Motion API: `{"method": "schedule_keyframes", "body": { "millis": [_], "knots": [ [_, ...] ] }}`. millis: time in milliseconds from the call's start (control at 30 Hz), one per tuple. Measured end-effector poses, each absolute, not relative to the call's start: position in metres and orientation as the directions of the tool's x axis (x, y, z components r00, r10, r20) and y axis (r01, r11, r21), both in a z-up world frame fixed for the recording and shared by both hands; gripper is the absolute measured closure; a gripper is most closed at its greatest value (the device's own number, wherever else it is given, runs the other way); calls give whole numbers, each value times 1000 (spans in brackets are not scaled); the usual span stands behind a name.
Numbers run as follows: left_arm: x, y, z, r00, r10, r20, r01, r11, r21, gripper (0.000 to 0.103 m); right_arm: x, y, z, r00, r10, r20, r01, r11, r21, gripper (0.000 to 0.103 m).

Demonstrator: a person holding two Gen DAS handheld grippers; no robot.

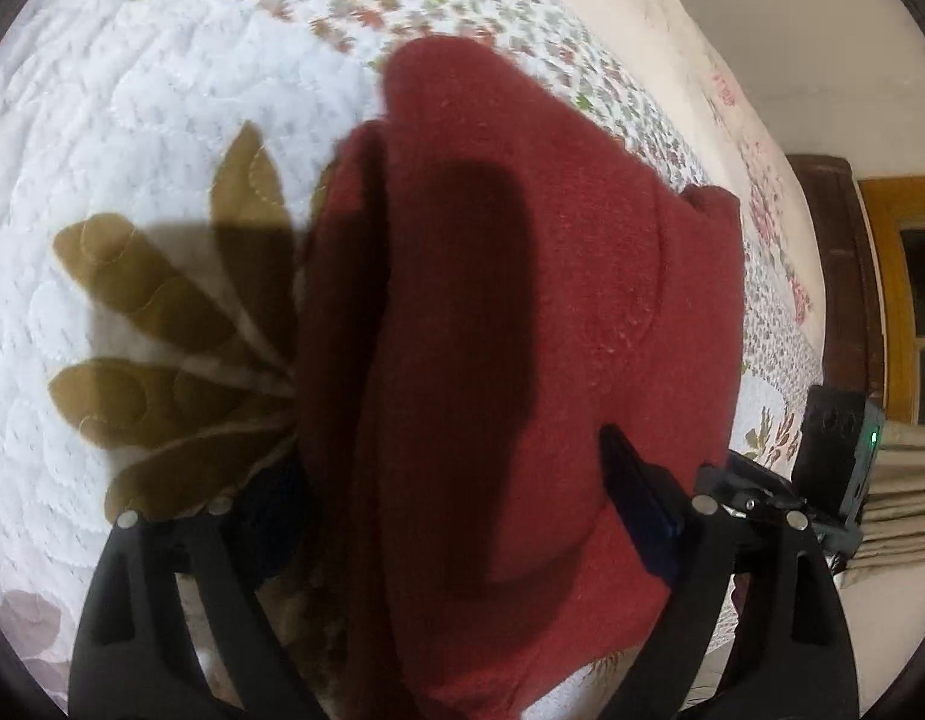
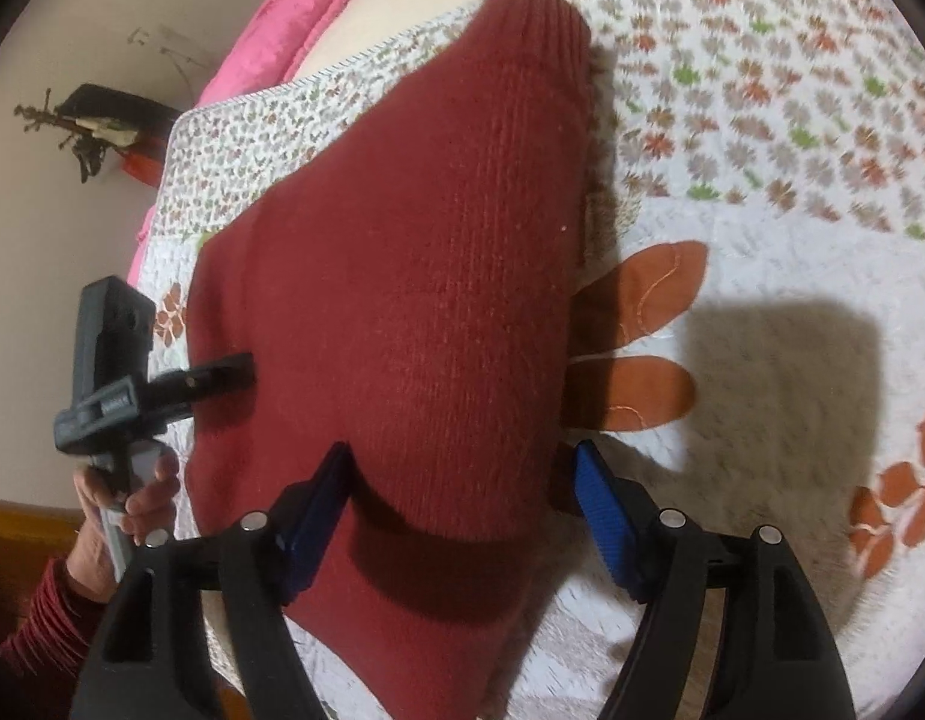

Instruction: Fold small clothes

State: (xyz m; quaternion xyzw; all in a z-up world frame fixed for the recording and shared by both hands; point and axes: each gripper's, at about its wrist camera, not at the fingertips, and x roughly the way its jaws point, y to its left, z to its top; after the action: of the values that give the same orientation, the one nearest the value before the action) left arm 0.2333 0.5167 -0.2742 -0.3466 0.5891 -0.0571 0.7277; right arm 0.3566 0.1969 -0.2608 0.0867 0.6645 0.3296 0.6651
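Right wrist view shows a floral quilt (image 2: 762, 192) spread wide, on it a folded dark red knit garment (image 2: 414, 300), over whose near edge the right gripper (image 2: 462, 498) stands released, while the left gripper (image 1: 456, 480) straddles the cloth, jaws parted too.

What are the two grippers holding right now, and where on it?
Hard to confirm. Both the left gripper and right gripper stand wide open astride the red knit garment, near its side edges; neither visibly pinches it.
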Motion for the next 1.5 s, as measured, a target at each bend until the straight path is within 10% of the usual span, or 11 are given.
{"method": "schedule_keyframes", "body": {
  "millis": [67, 367, 933, 1400, 1500],
  "knots": [
    [235, 508, -269, 305, -487, -819, -301, 766, -568, 55, 359, 202, -270, -124, 562, -818, -302, 764, 571, 28],
    [228, 489, -241, 373, -444, -815, -285, 781, -555, 71, 344, 192, -240, -94, 631, -770, -327, 711, 622, 62],
    [194, 255, -168, 321, -605, -729, -106, 742, -662, 71, 273, -43, -144, -28, 624, -781, -326, 733, 597, 62],
    [222, 157, -265, 309, -411, -858, -159, 867, -472, 57, 282, -129, -264, -55, 613, -788, -169, 772, 612, 55],
    [217, 149, -249, 312, -356, -881, -157, 895, -417, 52, 272, -128, -251, -31, 568, -823, -233, 796, 558, 36]
  ]
}}
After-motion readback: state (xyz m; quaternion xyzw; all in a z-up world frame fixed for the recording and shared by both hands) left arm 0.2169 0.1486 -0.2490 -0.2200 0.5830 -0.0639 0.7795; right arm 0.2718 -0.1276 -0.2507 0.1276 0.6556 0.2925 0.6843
